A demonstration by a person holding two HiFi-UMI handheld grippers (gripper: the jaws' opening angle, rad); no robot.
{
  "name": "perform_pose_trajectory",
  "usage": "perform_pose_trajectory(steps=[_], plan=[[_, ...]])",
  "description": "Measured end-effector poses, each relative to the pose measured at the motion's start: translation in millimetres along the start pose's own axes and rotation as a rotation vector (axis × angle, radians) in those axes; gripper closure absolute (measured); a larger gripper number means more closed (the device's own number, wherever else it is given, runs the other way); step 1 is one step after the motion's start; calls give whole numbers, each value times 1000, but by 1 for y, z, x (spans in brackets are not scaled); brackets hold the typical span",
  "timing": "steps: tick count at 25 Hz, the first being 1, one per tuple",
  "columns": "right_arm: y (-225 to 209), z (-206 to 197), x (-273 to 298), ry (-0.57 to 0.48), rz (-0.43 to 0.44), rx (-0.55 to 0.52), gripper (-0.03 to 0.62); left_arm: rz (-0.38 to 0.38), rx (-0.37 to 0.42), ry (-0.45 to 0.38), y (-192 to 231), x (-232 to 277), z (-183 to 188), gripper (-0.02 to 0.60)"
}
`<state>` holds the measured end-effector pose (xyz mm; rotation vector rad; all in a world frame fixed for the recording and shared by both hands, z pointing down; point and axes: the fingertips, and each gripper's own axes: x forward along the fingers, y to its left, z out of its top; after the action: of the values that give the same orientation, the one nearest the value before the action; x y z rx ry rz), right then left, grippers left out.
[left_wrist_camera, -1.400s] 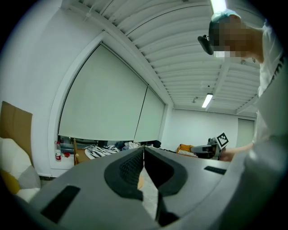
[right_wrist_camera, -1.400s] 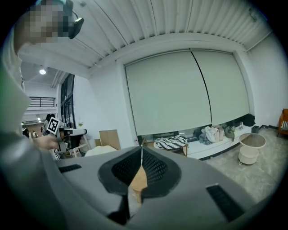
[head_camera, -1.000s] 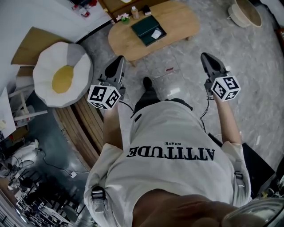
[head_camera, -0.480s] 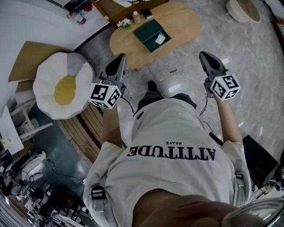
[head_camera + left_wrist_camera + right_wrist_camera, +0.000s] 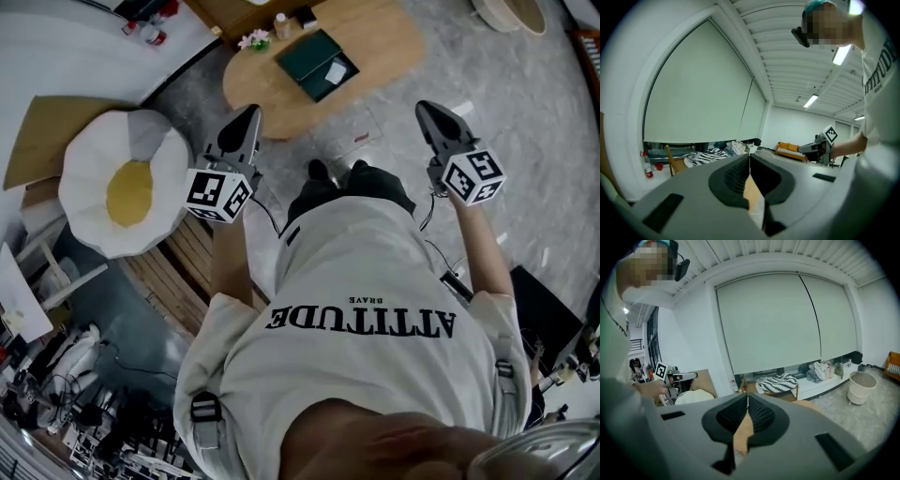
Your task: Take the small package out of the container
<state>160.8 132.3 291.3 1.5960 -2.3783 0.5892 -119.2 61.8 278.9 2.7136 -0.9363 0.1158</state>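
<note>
Left gripper view: the left gripper (image 5: 749, 164) has its jaws pressed together with nothing between them. Right gripper view: the right gripper (image 5: 747, 404) is likewise closed and empty. Head view: both are held in the air over the floor (image 5: 534, 141), short of the wooden table (image 5: 384, 42). The small white package (image 5: 335, 72) lies inside the dark green container (image 5: 307, 56) on that table. An egg-shaped cushion (image 5: 122, 183) sits off to the left.

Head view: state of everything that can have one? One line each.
Left gripper, shut, empty, held in the air short of the table.
Right gripper, shut, empty, also short of the table.
Green container, flat on the wooden table, untouched.
White package, lying in the container.
Small bottle, upright on the table.
</note>
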Motion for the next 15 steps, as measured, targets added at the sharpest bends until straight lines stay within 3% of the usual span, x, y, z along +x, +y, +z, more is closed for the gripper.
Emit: perform_pose_trajectory(steps=[9, 15], plan=[[-9, 10, 31, 21, 38, -16, 571, 46, -50, 9, 22, 14, -15, 558], [-38, 11, 62, 53, 89, -9, 571, 106, -78, 22, 31, 37, -24, 558]])
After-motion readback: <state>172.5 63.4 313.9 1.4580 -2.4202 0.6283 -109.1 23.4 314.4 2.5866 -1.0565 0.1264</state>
